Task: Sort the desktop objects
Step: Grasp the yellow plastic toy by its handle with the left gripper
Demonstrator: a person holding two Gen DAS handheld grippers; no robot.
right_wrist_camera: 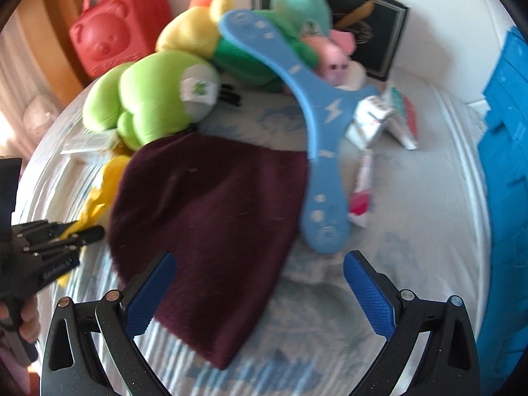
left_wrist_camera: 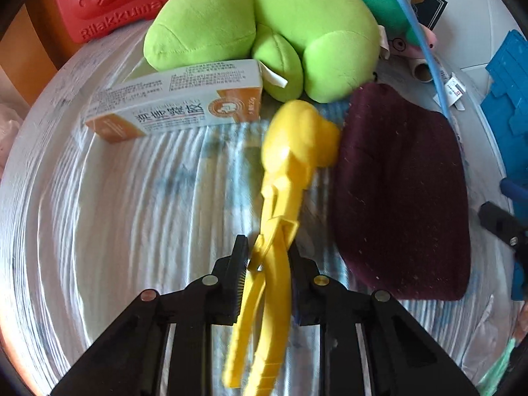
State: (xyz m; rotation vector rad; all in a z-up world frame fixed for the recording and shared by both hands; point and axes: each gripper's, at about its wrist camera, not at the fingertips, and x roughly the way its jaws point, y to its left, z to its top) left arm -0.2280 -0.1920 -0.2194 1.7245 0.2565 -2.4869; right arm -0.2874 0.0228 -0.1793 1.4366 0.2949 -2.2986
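Left tool (left_wrist_camera: 269,257) is clamped on the twin handles of the yellow plastic tongs (left_wrist_camera: 290,165), pads pressing from both sides just behind the hinge; the moulded head lies ahead on the bed sheet (left_wrist_camera: 132,204). Right tool (right_wrist_camera: 259,287) stands wide, nothing btwn its blue knurled pads, hovering over the lower hem of the maroon knit hat (right_wrist_camera: 211,217).

Doing the step well, as I judge it: the tongs are hard, slick, springy plastic, so the grip should sit square across both handles w/ the tool pointing steeply down; lift straight up before swinging, since the head lies touching the hat's edge and could drag the knit. For the right side, approx the best bite on the hat is a pinch of the hem, not a flat press; soft wool will bunch and droop.

Outward: the sheet is thin, rippled, white w/ faded blue print, so it gives under pressure. Beyond the tongs, a long cardboard box (left_wrist_camera: 178,105), grey w/ orange ends, crisp edges. Behind it a lime green plush (left_wrist_camera: 264,36), rounded and squashy. A flat blue boomerang (right_wrist_camera: 310,122) w/ a lightning mark leans over the hat's far edge. A red bear-faced case (right_wrist_camera: 115,33), glossy and rigid, stands at the back.
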